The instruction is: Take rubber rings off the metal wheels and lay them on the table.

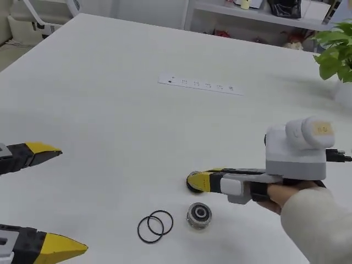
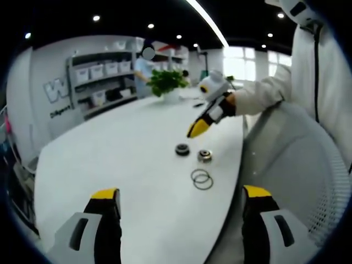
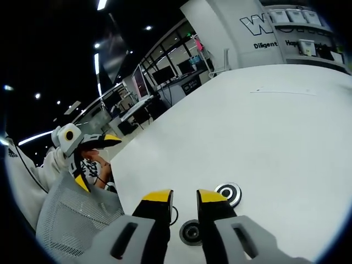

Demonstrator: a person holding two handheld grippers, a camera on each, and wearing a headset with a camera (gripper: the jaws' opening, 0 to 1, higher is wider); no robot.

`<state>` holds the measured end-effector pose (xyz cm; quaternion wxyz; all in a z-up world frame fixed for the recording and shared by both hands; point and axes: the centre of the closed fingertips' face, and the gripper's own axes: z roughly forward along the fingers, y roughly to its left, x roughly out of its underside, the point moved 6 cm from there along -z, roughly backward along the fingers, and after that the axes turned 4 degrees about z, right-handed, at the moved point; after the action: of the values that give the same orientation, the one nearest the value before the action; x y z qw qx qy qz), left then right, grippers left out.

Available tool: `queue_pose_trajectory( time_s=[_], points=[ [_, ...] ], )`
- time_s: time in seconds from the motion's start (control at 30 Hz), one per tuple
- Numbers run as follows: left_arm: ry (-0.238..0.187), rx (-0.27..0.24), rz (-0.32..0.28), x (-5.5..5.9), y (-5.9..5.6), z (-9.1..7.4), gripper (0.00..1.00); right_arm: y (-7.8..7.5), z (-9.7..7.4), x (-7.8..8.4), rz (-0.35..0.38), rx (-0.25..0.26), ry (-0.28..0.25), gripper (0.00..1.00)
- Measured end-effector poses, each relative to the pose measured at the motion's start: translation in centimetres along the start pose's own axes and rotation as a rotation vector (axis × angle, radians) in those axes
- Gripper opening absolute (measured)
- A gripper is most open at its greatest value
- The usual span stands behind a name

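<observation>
Two loose black rubber rings (image 1: pixel 155 225) lie overlapping on the white table (image 1: pixel 126 121) near its front edge. Just right of them stands a bare metal wheel (image 1: pixel 199 214). Behind it a dark wheel (image 1: pixel 192 185) that still has its black ring sits right at the yellow tips of my right gripper (image 1: pixel 193 181). Its jaws stand a narrow gap apart with nothing between them (image 3: pixel 184 197). My left gripper (image 1: pixel 71 201) is wide open at the left, well away from the wheels (image 2: pixel 182 149) and rings (image 2: pixel 202 179).
A white power strip (image 1: pixel 201 84) lies flat further back on the table. A potted green plant (image 1: pixel 336 52) stands at the far right edge. Shelves with boxes line the back wall. A white mesh chair (image 2: pixel 308 165) is close to the table's near edge.
</observation>
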<state>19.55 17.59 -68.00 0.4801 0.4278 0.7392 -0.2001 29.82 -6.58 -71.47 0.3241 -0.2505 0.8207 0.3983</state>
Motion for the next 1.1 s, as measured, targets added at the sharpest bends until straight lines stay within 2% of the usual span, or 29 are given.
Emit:
queue_pose_trajectory(
  time_s=[0.17,0.33,0.4,0.5,0.83,1.1],
  points=[
    [0.001,-0.007,0.004,-0.3,0.1,0.0,0.92,-0.8,-0.7,-0.6,0.008,0.024,-0.032,0.15],
    [-0.009,-0.005,0.014,-1.1,0.2,0.0,0.92,-1.6,-1.2,-0.7,0.004,0.054,-0.042,0.17],
    [-0.018,-0.001,0.010,-1.8,0.3,0.0,0.93,-2.1,-1.3,-0.6,-0.006,0.071,-0.035,0.17],
    [-0.056,0.009,0.011,-3.1,0.4,0.0,0.92,-2.5,-1.6,-0.4,-0.012,0.088,-0.026,0.17],
    [-0.065,0.029,0.069,-5.7,1.2,0.9,0.91,-3.5,-2.2,-0.1,-0.047,0.117,-0.026,0.17],
    [-0.093,0.057,0.134,-8.2,1.9,2.3,0.89,-4.3,-2.3,0.2,-0.066,0.140,-0.016,0.18]
  ],
)
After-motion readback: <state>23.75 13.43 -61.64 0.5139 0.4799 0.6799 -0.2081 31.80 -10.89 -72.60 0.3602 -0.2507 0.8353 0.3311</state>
